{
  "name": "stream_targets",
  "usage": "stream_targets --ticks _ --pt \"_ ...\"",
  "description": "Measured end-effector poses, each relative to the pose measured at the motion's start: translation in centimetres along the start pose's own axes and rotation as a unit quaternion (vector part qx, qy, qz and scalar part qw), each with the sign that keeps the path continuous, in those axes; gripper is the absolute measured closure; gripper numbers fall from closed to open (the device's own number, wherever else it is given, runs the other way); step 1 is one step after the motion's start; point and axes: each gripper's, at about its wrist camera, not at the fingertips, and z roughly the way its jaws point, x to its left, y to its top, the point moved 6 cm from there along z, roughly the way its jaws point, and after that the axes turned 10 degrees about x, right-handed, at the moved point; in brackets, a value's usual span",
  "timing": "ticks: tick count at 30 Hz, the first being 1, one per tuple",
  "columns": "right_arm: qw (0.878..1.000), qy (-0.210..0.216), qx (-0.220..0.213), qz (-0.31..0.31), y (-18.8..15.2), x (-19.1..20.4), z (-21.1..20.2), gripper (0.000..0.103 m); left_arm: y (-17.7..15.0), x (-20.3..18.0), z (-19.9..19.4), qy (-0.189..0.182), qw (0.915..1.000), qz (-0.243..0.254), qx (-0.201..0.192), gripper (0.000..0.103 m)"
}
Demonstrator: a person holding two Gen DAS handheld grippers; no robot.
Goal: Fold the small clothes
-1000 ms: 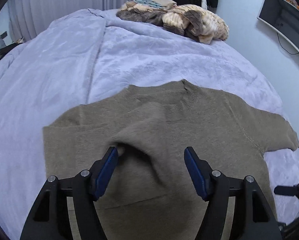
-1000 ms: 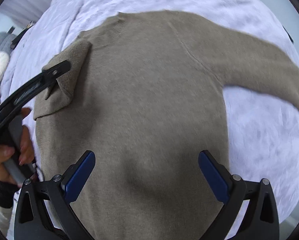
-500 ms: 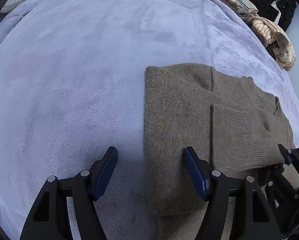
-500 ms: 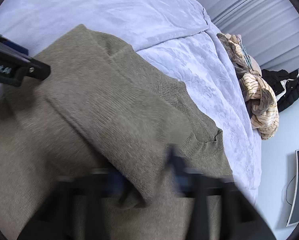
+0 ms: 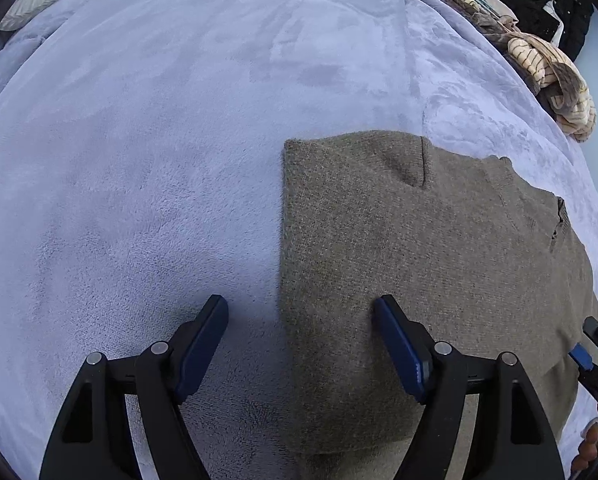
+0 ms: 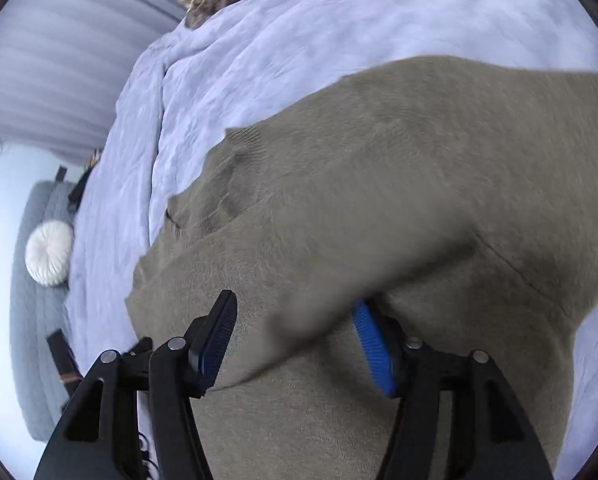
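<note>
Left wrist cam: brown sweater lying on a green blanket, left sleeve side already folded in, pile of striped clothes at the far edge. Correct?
Not quite: the blanket is light lavender-blue, not green, as the left wrist view shows. The rest holds: the brown sweater lies on it with one side folded in to a straight edge, and a pile of striped clothes sits at the far edge.

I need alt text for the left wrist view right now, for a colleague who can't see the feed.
A taupe knitted sweater, its near side folded to a straight edge, lies on a lavender plush blanket. The left gripper hangs over that edge, jaws opening, clamping nothing. The right gripper's blue-padded tip shows at the right edge; a heap of striped beige clothes lies far back.
</note>
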Motion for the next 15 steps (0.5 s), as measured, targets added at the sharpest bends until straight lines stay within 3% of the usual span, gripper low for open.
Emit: stream_targets --ticks 2,3,4,5,6,10,12,15 --pt "0.999 0.011 -0.005 0.033 0.3 -1.0 -0.1 0.038 0.1 0.0 0.1 -0.001 1.0 -0.002 0.005 0.026" --pt "0.999 0.017 -0.006 0.049 0.5 -1.4 -0.1 0.039 0.1 0.0 0.1 -0.002 1.0 -0.002 0.008 0.034" --pt "0.997 0.03 -0.007 0.066 0.5 -1.9 0.0 0.052 0.2 -0.3 0.1 -0.016 0.9998 0.002 0.011 0.05" --pt "0.997 0.033 -0.005 0.076 0.7 -2.1 0.1 0.066 0.5 -1.1 0.2 -0.035 0.9992 0.011 0.017 0.087" --pt "0.996 0.031 -0.002 0.081 0.8 -2.1 0.5 0.091 0.6 -1.4 -0.1 -0.039 0.9989 0.017 0.021 0.092" --pt "0.998 0.048 0.001 0.033 0.3 0.6 0.0 0.094 1.0 -1.2 -2.1 -0.045 0.9978 0.048 -0.004 0.094" --pt "0.998 0.053 0.006 0.014 0.0 1.7 -0.1 0.095 0.9 0.0 -1.4 -0.031 0.9981 0.054 0.003 0.094" --pt "1.0 -0.01 0.013 -0.016 -0.6 1.3 1.3 0.094 0.7 0.8 -0.3 -0.04 0.9977 0.053 0.013 0.094"
